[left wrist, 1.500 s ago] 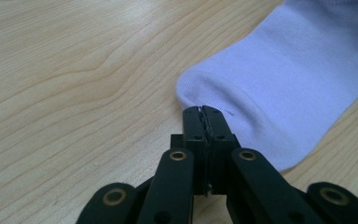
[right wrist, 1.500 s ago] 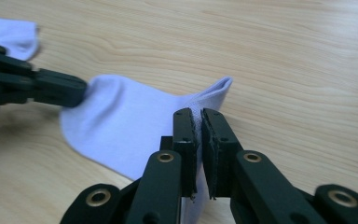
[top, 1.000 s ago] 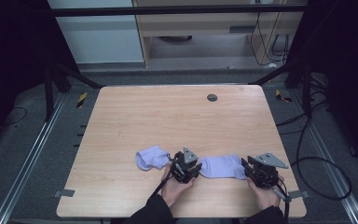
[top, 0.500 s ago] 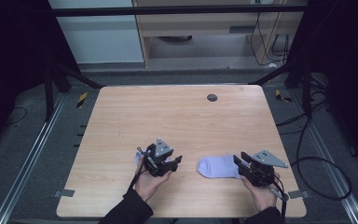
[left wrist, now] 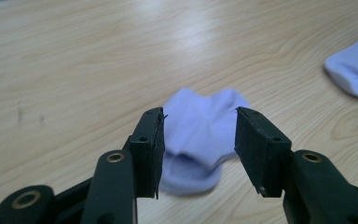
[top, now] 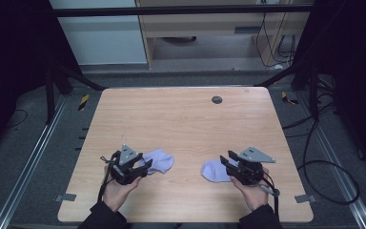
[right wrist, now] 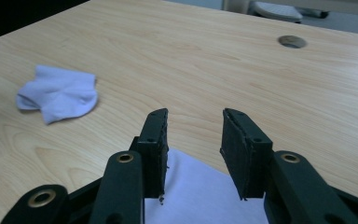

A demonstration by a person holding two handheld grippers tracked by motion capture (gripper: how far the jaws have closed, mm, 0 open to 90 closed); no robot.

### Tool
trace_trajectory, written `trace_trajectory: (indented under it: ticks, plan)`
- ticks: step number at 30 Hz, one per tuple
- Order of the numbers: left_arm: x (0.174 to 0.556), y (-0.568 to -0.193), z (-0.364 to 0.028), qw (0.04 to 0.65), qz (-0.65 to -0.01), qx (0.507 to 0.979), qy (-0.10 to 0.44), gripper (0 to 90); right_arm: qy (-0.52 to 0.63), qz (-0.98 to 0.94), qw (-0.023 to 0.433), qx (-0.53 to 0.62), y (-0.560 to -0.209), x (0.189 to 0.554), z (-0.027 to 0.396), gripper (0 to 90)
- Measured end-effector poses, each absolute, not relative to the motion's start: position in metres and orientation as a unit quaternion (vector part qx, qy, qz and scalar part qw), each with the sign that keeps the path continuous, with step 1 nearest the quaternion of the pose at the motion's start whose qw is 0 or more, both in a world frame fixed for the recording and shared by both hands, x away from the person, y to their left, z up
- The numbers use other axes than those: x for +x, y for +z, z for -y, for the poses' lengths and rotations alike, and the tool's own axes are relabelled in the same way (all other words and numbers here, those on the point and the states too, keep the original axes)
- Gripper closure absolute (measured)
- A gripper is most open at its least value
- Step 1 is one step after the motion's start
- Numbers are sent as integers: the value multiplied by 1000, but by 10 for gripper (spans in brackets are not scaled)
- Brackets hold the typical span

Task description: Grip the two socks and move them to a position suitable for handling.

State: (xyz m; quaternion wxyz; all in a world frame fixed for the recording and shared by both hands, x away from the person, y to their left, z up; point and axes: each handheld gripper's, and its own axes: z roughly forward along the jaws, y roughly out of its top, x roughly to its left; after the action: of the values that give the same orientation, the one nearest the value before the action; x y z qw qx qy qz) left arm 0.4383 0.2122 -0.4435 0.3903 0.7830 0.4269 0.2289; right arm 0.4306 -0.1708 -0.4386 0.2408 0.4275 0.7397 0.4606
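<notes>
The wooden table is the biggest thing here, pale with a visible grain; a small dark round hole sits near its far edge. Around it there is a grey floor with black cables at the right side.

On the near part of the table lie two pale lilac socks, well apart from each other; the left sock is folded over and lies flat just in front of the left gripper, and the right sock lies flat just in front of the right gripper.

In the left gripper view the left sock is seen between and beyond the two black jaws; the jaws stand apart and have just been opening, and the pads do not press the cloth; the right sock shows far off at the right edge.

In the right gripper view the right sock lies under the jaws, at the bottom of the picture; these jaws are also apart and have just been opening, with nothing clamped between them; the left sock lies far at the left, and the hole is at the far side.

Each gripper is held by one hand, the left hand and the right hand, both coming from the near edge.
</notes>
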Motion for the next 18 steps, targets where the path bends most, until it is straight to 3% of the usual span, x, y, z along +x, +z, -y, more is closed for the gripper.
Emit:
trace_trajectory:
  ticks: [6,18]
  plan:
    - [439,-460,-238,380,-461,771,221,519,458,-771,209,390,-440,444,128,625]
    - [445,-478,-244,359,-480,768,224,521,448,-808,169,343,-459,466,52,636]
